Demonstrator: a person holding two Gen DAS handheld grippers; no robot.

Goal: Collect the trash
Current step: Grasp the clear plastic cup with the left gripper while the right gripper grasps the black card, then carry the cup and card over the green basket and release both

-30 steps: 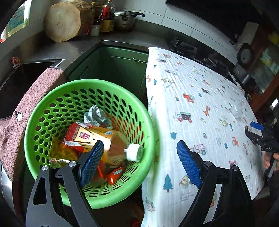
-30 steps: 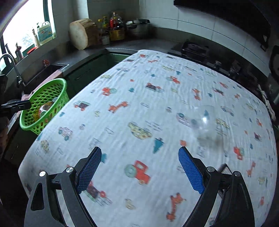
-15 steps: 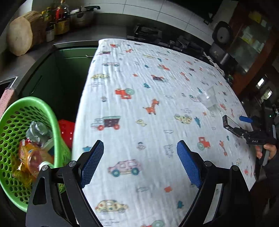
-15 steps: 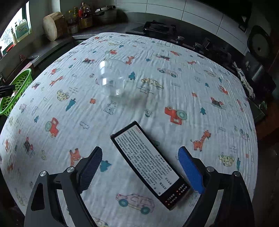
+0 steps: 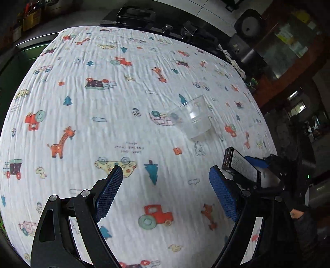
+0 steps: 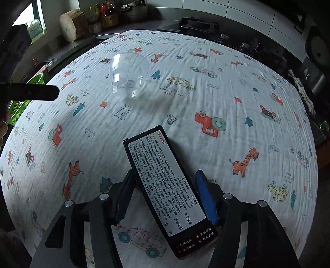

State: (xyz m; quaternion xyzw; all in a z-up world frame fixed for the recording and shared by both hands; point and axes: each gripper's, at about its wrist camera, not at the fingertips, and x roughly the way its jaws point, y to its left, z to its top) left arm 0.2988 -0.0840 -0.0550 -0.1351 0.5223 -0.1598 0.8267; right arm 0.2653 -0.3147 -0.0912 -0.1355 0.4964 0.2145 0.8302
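Observation:
A flat black box with a white printed label (image 6: 165,185) lies on the patterned tablecloth (image 6: 206,92). My right gripper (image 6: 165,195) is closed around its near half, a pad against each long side. It also shows in the left wrist view (image 5: 240,165). A clear plastic cup (image 6: 127,74) stands upright beyond it; in the left wrist view the cup (image 5: 191,118) is ahead and to the right. My left gripper (image 5: 168,193) is open and empty above the cloth. The green basket (image 6: 24,103) shows at the table's far left edge.
A kitchen counter with a round wooden chopping block (image 6: 72,24), bottles and a pot (image 6: 134,10) runs behind the table. A stove (image 6: 198,25) and dark appliances (image 5: 249,31) line the back and right. My left gripper's finger (image 6: 31,91) reaches in at left.
My left gripper swung from over the basket to over the cloth near the cup. My right gripper moved onto the black box and closed on it.

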